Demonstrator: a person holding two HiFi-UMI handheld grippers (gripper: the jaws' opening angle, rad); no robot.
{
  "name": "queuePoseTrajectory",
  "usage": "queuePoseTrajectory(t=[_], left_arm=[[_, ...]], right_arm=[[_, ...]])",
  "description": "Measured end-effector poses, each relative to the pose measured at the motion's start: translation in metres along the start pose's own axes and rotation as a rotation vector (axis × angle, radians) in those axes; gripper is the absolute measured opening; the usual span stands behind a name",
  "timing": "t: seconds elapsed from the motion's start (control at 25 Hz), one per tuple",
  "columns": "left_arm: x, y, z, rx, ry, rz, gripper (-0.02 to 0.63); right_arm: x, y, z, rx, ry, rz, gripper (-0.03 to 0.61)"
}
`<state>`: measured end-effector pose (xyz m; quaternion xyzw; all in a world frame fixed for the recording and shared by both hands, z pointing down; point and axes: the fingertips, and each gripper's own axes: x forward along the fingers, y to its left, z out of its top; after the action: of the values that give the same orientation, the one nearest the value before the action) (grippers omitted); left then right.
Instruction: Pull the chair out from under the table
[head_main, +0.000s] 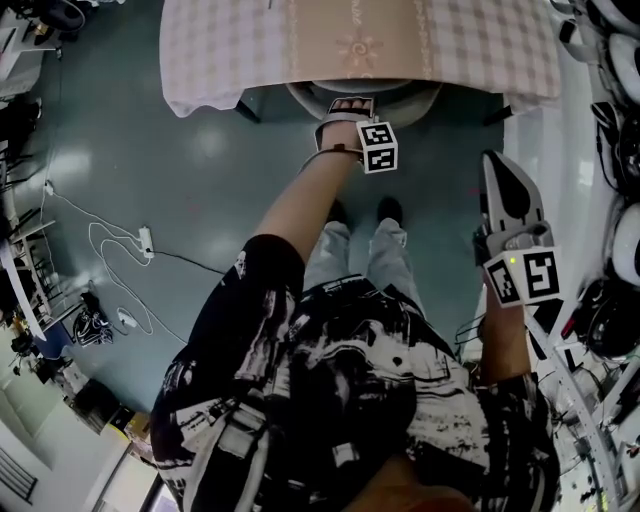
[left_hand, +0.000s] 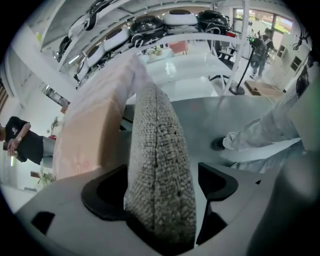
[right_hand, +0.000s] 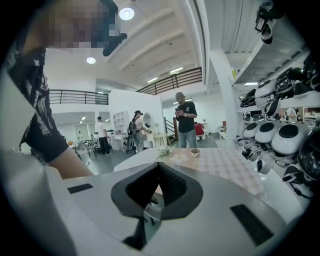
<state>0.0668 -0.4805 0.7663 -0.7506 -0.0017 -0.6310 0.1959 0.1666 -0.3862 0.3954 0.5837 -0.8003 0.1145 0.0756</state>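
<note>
The chair is tucked under the near edge of the table, with only the curved top of its back showing beyond the checked tablecloth. The back is nearest me, so the seat faces away under the table. The top rail's long axis runs left to right along the table edge.

The back is covered in coarse woven fabric, which should be grippy rather than slick. I judge it to be soft padding over a stiff frame, and the chair heavy enough to drag on the smooth floor rather than lift. The middle of the top rail looks the best place to hold, so the chair comes straight out and does not swivel.

My left gripper points steeply down there, jaws wide astride the fabric edge. A sliver of daylight shows beside one jaw, so I think the pads are not yet pressing — the wide-angle view makes that hard to confirm.

My right gripper hangs well to the side — jaws together, holding nothing.
</note>
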Motion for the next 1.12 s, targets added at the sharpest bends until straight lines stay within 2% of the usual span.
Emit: queuePoseTrajectory(t=[0.16,0.2,0.28,0.4,0.6,1.12], left_arm=[[0.009,0.004,-0.003,0.032,0.035,0.057,0.382],[0.011,0.003,-0.005,0.044,0.049,0.058,0.339],[0.014,0.000,-0.007,0.065,0.073,0.033,0.245],[0.015,-0.007,-0.008,0.082,0.089,-0.049,0.192],[0.015,-0.014,-0.009,0.083,0.097,-0.120,0.166],[0.012,-0.015,-0.010,0.079,0.104,-0.113,0.138]], right_arm=[[0.002,-0.003,-0.002,-0.002,0.007,0.004,-0.002],[0.002,-0.004,-0.003,0.000,0.010,0.005,-0.002],[0.005,-0.005,-0.006,0.005,0.017,0.008,-0.002],[0.009,-0.006,-0.006,0.004,0.023,0.015,-0.002],[0.014,-0.005,-0.006,0.004,0.023,0.026,-0.002],[0.013,-0.002,-0.008,0.009,0.019,0.045,-0.002]])
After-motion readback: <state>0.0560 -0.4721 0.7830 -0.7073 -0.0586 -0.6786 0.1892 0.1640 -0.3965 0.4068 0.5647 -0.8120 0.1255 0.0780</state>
